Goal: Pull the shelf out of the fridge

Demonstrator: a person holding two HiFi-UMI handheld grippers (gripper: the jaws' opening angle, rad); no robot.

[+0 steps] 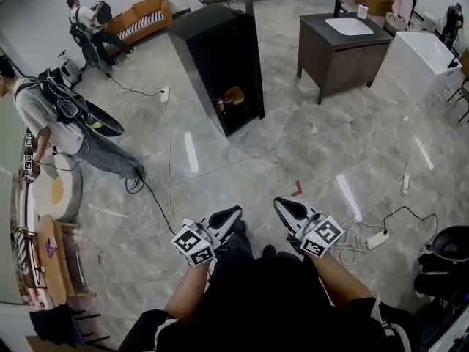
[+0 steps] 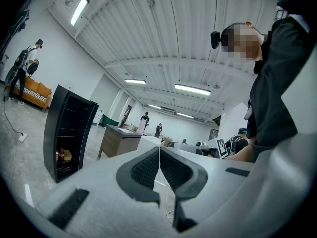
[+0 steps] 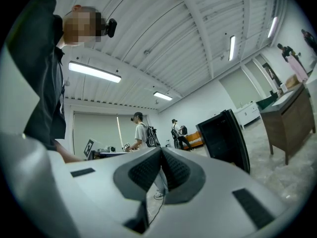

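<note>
Inside the fridge (image 2: pixel 52 133), a bottle (image 2: pixel 61 155) shows in left gripper view, not right.

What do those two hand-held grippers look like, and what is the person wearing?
Both the left gripper and right gripper have white bodies, black-rimmed jaws with textured dark pads, and a cube of black-and-white square markers. The person wears a black top.
</note>
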